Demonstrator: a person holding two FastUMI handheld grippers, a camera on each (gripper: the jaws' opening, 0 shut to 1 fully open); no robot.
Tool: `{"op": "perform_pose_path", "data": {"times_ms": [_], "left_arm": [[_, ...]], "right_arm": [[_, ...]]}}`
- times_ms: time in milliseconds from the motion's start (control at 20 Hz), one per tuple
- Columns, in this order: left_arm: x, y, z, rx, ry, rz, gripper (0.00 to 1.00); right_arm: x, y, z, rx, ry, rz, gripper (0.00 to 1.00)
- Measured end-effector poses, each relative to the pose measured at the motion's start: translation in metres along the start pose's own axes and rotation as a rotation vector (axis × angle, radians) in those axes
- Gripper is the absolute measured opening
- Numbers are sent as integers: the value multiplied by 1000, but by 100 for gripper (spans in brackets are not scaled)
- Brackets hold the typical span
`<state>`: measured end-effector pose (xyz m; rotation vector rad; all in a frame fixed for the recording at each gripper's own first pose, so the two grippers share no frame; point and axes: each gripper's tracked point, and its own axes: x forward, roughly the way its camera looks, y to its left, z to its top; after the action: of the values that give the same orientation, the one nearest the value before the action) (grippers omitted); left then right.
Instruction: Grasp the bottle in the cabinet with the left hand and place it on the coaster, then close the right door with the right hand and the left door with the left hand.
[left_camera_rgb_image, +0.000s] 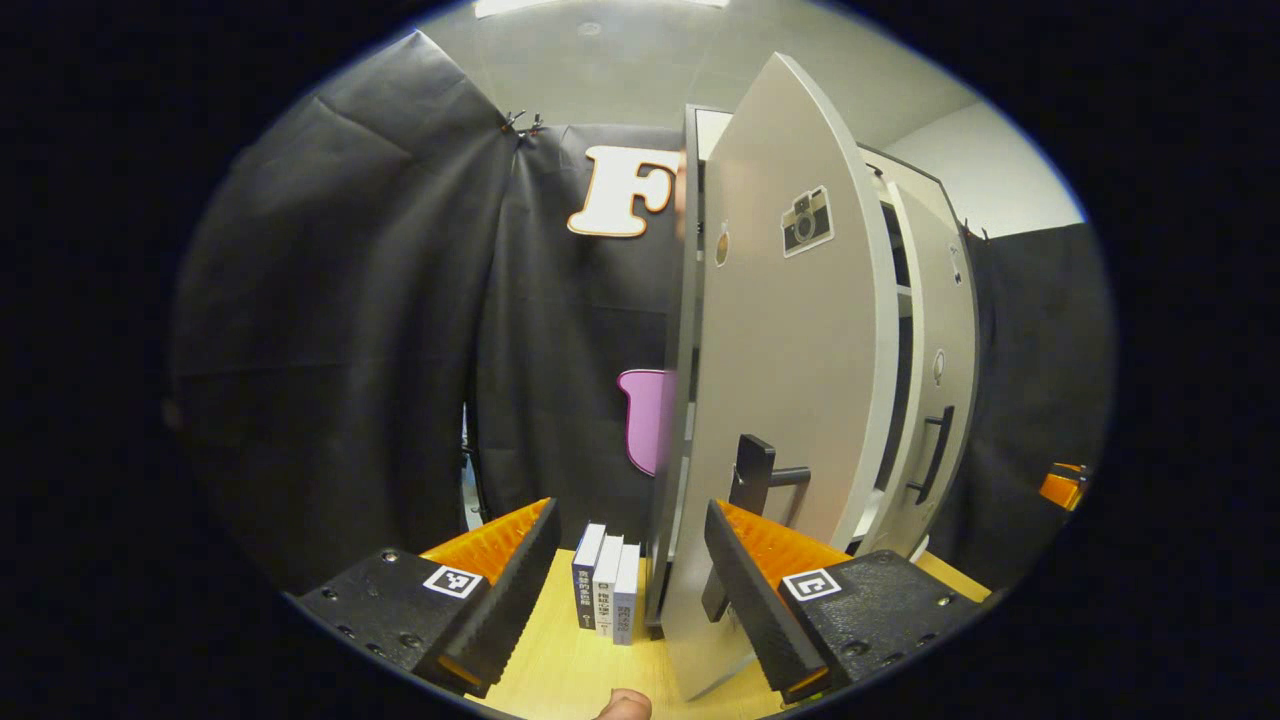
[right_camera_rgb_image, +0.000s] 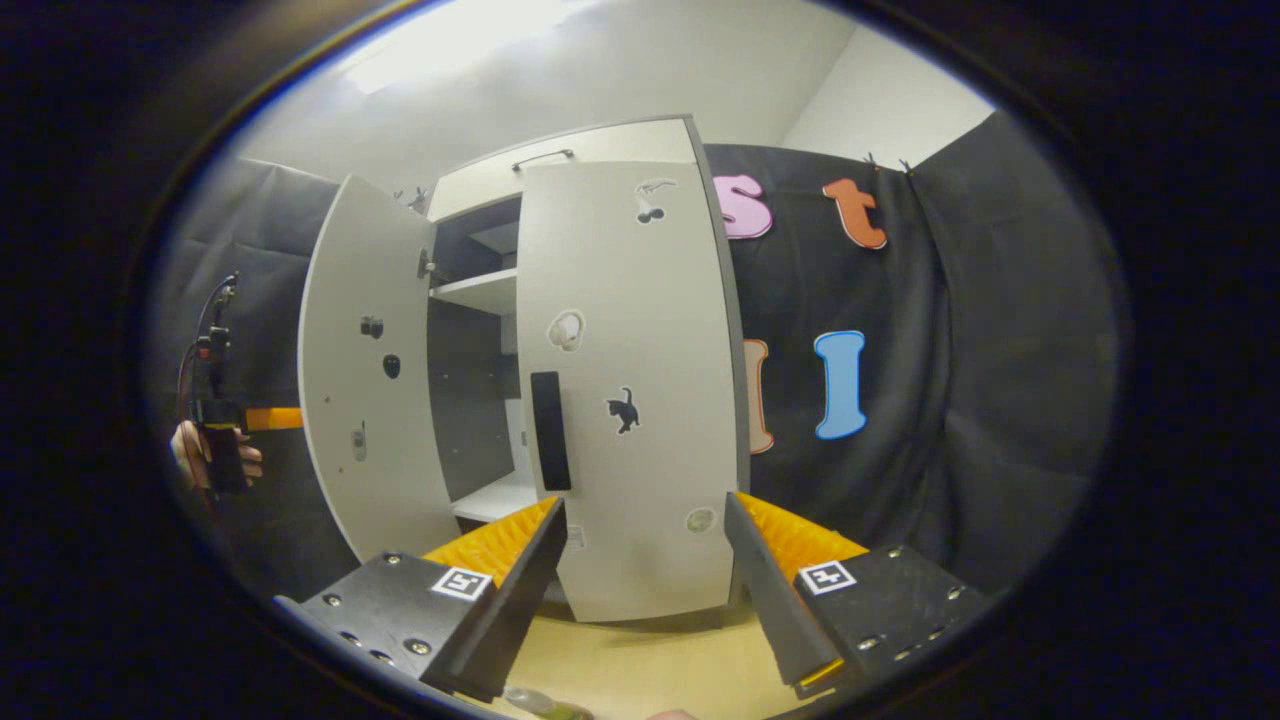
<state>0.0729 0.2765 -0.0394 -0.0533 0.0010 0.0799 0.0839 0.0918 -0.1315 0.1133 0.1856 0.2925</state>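
Nearest the lens in the left gripper view, the left hand-held gripper (left_camera_rgb_image: 630, 590) is released, its fingers spread wide with nothing between them, held above the wooden worktop (left_camera_rgb_image: 560, 670). Its right-side finger (left_camera_rgb_image: 745, 590) lies in front of the lower edge of the cabinet's left door (left_camera_rgb_image: 790, 400), which stands open and edge-on, its dark handle (left_camera_rgb_image: 752, 480) just above that finger; whether they touch cannot be told. Three upright books (left_camera_rgb_image: 606, 590) stand on the worktop between the fingers, just beside the cabinet. A fingertip (left_camera_rgb_image: 622, 706) shows at the bottom edge.

From the right gripper view, the right hand-held gripper (right_camera_rgb_image: 645, 580) is likewise released and empty, held in front of the right door (right_camera_rgb_image: 630, 400), which looks nearly closed, with a dark handle (right_camera_rgb_image: 550, 430) and a cat sticker (right_camera_rgb_image: 623, 410). The left door (right_camera_rgb_image: 365, 380) is swung wide, showing shelves (right_camera_rgb_image: 480, 290) inside. Farther left, a hand (right_camera_rgb_image: 205, 455) holds the other gripper. A greenish thing (right_camera_rgb_image: 545, 706) at the bottom edge is too cut off to identify, so the bottle's place cannot be told.
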Motion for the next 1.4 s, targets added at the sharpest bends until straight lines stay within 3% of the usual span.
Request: {"op": "perform_pose_path", "data": {"times_ms": [150, 200, 500, 1100, 1200, 1250, 1350, 1400], "left_arm": [[1, -20, 2, 50, -11, -10, 93], [0, -25, 0, 53, -6, -10, 93], [9, -57, -1, 52, -7, -48, 93], [40, -122, -5, 64, 0, -169, 94], [46, -132, -5, 82, -8, -177, 95], [50, -136, -4, 85, -15, -175, 90], [55, -142, -7, 69, -16, -177, 94], [56, -145, -7, 55, -16, -182, 90]], "right_arm": [[0, 1, 2, -5, -11, 19, 96], [0, 0, 2, -2, -8, 17, 93], [0, -4, 2, -10, 8, 24, 96], [-1, -20, 2, -33, 12, -7, 96], [-1, -22, 1, -35, 14, -18, 93], [-1, -22, 1, -35, 15, -25, 96], [0, -23, -1, -33, 18, -39, 96], [0, -23, -1, -34, 19, -46, 96]]}}
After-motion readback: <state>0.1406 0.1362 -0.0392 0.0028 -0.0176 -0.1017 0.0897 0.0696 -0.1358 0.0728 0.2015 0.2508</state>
